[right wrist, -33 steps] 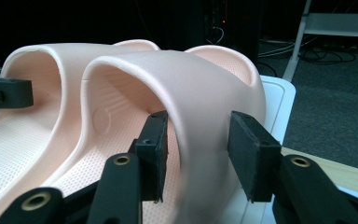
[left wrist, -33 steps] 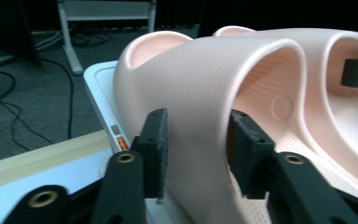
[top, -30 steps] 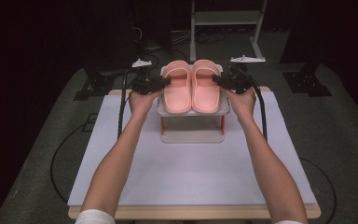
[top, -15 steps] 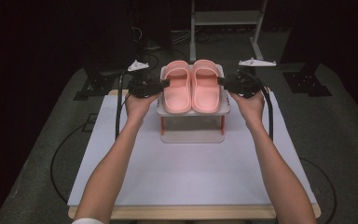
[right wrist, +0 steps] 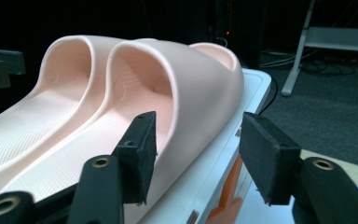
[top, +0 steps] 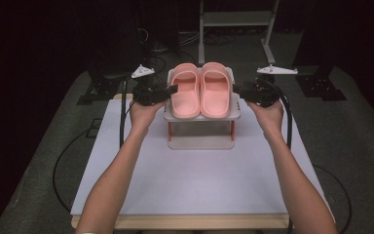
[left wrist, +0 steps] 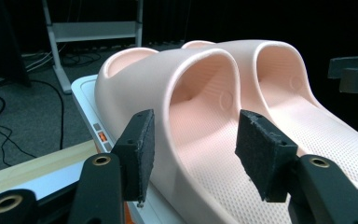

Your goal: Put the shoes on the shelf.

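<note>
- Left gripper (top: 171, 89), jaws spread, straddles the outer side wall of the left slipper (top: 185, 90).
- Both pink slippers sit side by side on the top shelf of a small white rack (top: 200, 141) near the tabletop's (top: 195, 185) far edge.
- Right gripper (top: 238, 90), jaws spread, straddles the outer side of the right slipper (top: 215, 88).

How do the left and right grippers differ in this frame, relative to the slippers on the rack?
The left gripper sits at the left slipper; the right gripper at the right slipper. The left gripper's fingers straddle its slipper's outer sidewall; the right gripper's fingers likewise. Both are open, level with the rack top.
</note>
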A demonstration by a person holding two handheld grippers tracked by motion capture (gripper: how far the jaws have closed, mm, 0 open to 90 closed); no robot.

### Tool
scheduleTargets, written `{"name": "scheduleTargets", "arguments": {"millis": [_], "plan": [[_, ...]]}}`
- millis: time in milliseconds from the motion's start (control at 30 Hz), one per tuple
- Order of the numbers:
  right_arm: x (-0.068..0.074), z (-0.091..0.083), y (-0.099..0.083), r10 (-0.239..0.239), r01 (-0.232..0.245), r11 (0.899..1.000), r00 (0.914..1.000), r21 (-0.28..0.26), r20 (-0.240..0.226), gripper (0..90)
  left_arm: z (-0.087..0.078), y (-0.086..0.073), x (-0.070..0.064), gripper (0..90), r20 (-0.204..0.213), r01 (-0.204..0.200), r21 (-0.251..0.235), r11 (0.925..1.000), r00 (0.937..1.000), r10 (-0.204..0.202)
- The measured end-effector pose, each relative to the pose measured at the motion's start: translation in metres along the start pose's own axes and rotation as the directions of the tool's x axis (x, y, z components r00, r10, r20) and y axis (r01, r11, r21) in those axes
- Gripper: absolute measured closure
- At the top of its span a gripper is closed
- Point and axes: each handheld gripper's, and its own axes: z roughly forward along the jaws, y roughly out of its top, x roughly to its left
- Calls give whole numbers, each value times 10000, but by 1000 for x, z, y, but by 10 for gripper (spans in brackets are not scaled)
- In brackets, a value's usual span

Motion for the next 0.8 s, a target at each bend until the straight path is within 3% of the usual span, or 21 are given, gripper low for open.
{"name": "scheduleTargets", "arguments": {"millis": [800], "plan": [[-1, -16, -21, 29, -32, 9999, 9996, -129, -264, 410, -18, -19, -4, 421, 243, -70, -46, 10000, 9997, 71]]}}
